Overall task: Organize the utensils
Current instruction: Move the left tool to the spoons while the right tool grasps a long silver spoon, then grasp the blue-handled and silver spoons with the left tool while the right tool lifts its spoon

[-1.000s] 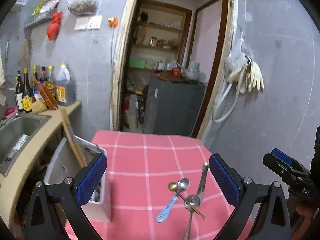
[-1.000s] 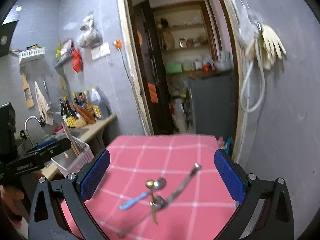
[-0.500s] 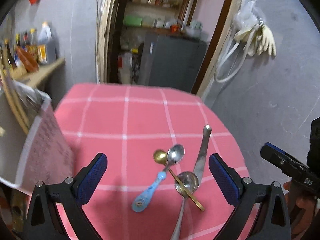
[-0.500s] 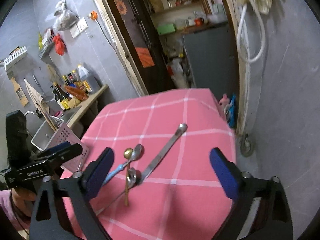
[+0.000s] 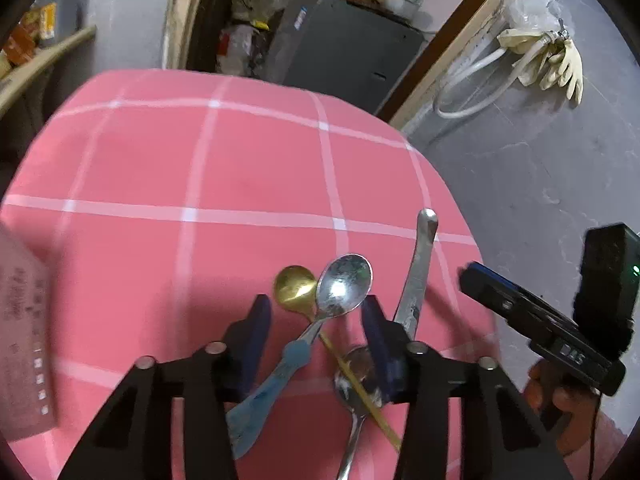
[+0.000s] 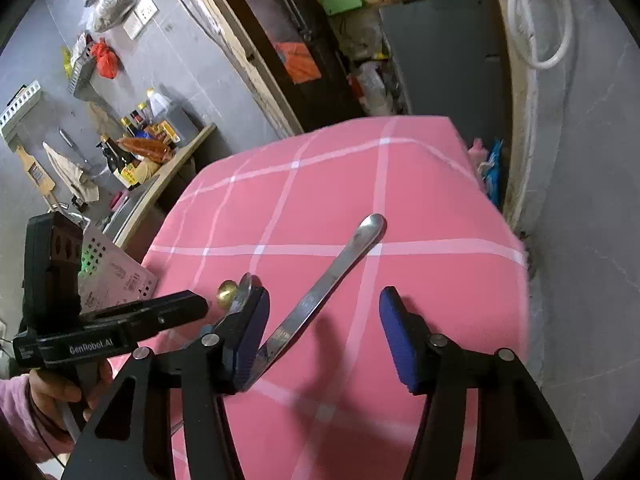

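Utensils — four of them, crossed in a loose pile on the pink checked table, lower centre of the left wrist view. Blue-handled spoon, bowl up; gold spoon under it, its thin stem running diagonally across a steel spoon; long steel handle lying to the right.

Left hand-held gripper — jaws have just been closing, now half-spread, straddling the blue-handled spoon's neck, pads not pressing yet. Right hand-held gripper — also just been closing, half-spread; the long steel handle lies between the pads, close by the left one, contact unclear.

Handling, as a judgement: all light and stiff; polished metal likely slippery and lying flat, so hard to get under. Best hold across the narrow neck or mid-handle. Overlaps mean lifting one may drag its neighbour.

White perforated basket at left edge of the right wrist view — probable destination.
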Available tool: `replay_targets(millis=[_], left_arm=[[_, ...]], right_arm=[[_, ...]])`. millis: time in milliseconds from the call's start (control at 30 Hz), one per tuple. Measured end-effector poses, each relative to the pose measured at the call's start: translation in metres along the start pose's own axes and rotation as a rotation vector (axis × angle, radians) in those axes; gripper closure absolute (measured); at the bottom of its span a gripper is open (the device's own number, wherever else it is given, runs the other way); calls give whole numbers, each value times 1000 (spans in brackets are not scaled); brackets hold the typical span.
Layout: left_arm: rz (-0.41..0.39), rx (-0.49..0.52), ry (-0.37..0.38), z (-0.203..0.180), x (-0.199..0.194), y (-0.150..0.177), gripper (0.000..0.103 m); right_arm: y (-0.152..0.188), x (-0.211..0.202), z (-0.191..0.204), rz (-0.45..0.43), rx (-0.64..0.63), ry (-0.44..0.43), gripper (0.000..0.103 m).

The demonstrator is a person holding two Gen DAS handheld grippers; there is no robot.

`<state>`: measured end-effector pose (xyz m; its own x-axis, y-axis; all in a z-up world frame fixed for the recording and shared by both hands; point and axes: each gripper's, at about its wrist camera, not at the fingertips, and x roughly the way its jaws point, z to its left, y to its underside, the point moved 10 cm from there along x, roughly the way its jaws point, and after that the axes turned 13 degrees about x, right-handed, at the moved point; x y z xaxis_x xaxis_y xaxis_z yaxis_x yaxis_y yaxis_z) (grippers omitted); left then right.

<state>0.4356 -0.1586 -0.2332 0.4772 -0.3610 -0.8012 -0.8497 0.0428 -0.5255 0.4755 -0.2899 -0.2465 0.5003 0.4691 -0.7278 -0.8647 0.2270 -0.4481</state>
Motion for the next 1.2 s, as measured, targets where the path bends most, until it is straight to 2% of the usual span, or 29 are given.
replay_targets(millis=[67,367,633,933,1033,1200], left_arm=[[17,0,21,-3,7,-1,66],[69,81,24,-18,27,-1,67],[103,162,33,-26,31,-6,65],[134,267,-49,-35,35,-11,66],[140,301,-104,-33,33,-12,73],[110,218,-81,-24,27,-16,74]], right_arm=[[-4,10,0,24,3,-3,58],[-14,36,-2,95,40,-17,60],[-20,50,-3,110,96,-28,74],[-19,51,-5,114,118,-18,78],[-21,52,-6,115,131,-26,78],[-23,52,-11,116,172,-42,88]])
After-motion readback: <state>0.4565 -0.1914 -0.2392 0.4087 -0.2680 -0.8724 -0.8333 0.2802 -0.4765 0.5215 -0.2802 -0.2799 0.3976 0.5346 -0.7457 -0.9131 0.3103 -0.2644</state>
